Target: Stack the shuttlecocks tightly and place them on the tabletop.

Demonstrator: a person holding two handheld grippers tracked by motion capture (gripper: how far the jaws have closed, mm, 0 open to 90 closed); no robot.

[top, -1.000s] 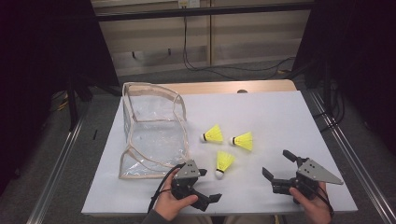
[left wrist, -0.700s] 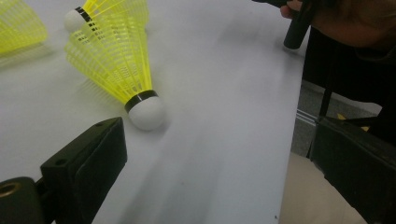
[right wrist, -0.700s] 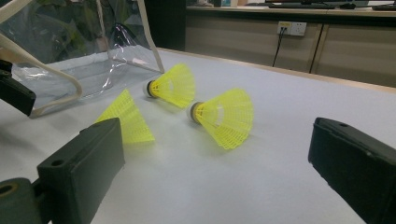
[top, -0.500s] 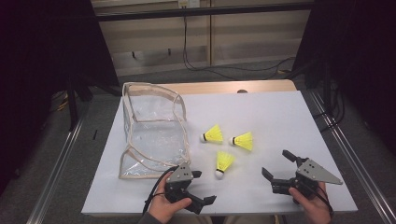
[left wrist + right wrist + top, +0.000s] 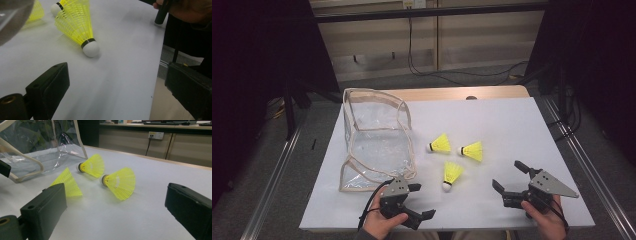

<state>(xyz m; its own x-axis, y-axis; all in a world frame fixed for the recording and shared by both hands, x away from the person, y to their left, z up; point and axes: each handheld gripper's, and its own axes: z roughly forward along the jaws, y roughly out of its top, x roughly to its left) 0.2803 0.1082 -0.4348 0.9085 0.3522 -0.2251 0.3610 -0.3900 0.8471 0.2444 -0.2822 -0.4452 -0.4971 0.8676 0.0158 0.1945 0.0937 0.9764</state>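
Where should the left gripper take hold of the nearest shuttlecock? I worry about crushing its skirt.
Probably at the white cork head of the nearest shuttlecock. It lies on its side, head toward the person, yellow skirt pointing away. The left gripper, jaws open, could come from the near side and close across the black band, sparing the flimsy mesh skirt.

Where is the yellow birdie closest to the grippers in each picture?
High view: nearest shuttlecock lies low in the middle, white tip toward the person.
Left gripper view: the shuttlecock is upper left, tip pointing down-right.
Right gripper view: it is at left, partly behind the left jaw.
Shared landmark: the clear bag.
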